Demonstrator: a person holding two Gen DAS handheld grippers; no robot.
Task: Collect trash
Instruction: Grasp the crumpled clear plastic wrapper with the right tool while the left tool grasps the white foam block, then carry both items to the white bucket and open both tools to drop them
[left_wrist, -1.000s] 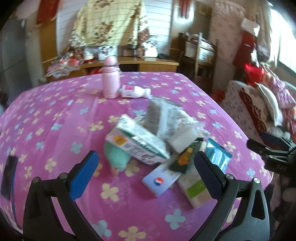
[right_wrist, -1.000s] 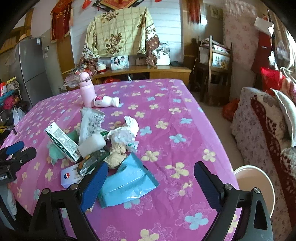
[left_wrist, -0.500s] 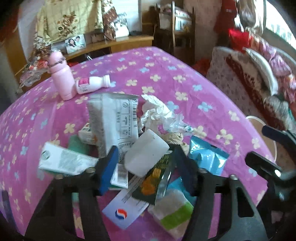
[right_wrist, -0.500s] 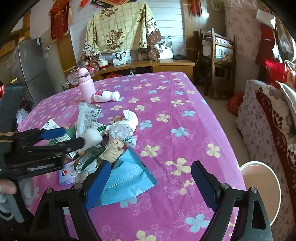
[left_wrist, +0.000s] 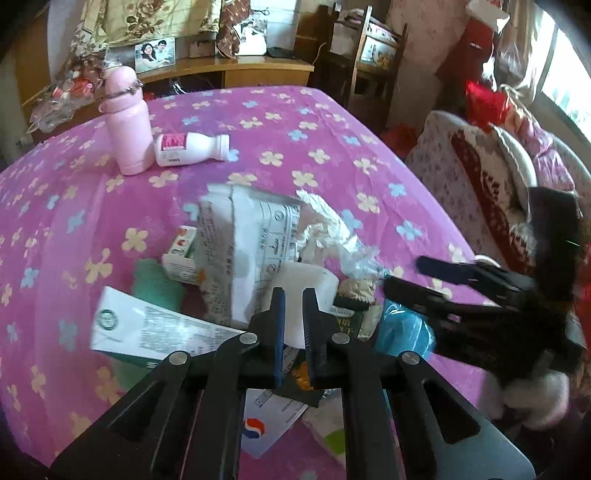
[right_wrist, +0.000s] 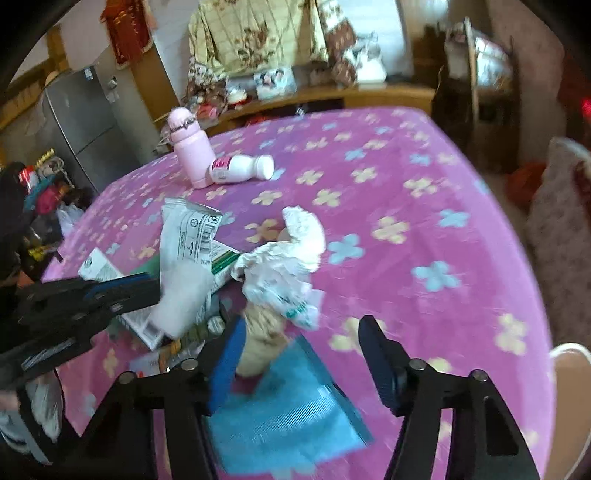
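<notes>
A heap of trash lies on the pink flowered table (left_wrist: 332, 147): a white printed wrapper (left_wrist: 243, 240), crumpled tissue (left_wrist: 328, 232), a green-and-white carton (left_wrist: 155, 332), a blue packet (right_wrist: 291, 413). My left gripper (left_wrist: 293, 299) is shut on a white block (left_wrist: 306, 295) in the heap; it also shows in the right wrist view (right_wrist: 155, 288). My right gripper (right_wrist: 303, 339) is open, low over the blue packet and a beige crumpled wad (right_wrist: 264, 339).
A pink flask (left_wrist: 127, 122) stands at the back of the table with a white bottle (left_wrist: 192, 147) lying beside it. A white bin (right_wrist: 570, 376) stands on the floor off the table's right edge. A sofa (left_wrist: 498, 177) is to the right.
My left gripper has closed from wide open onto the white block. My right gripper has moved forward and down toward the blue packet.
</notes>
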